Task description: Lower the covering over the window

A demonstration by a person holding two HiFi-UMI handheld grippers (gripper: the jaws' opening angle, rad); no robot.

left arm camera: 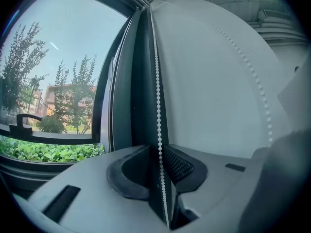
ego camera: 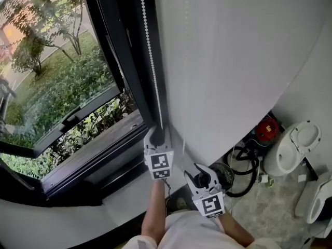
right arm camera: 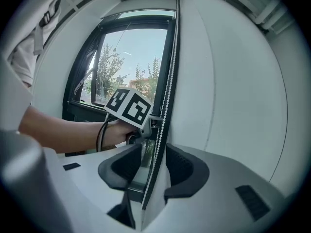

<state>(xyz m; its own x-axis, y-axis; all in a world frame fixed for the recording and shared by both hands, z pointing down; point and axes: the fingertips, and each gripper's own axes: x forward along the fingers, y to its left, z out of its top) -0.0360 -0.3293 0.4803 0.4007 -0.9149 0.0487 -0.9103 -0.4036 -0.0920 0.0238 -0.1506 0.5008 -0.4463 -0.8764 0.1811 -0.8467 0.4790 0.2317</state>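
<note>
White fabric roller blind (ego camera: 233, 61) hangs just right of the uncovered pane. Its white bead chain (ego camera: 150, 51) runs between the parted jaws of your right hand-held gripper (right arm camera: 148, 164), nearest you, then through your left hand-held gripper (left arm camera: 158, 166), whose jaws stand narrowly apart round it. Beyond, the black-framed window (ego camera: 129, 61) shows green shrubs (ego camera: 62, 97). Black cables (ego camera: 244, 165) lie on the grey floor (ego camera: 270, 206).

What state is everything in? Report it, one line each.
left gripper: jaws narrowly apart, bead chain between them.
right gripper: jaws apart, bead chain between them.
bead chain: hanging straight, running through both grippers' jaws.
window: glass uncovered.
</note>
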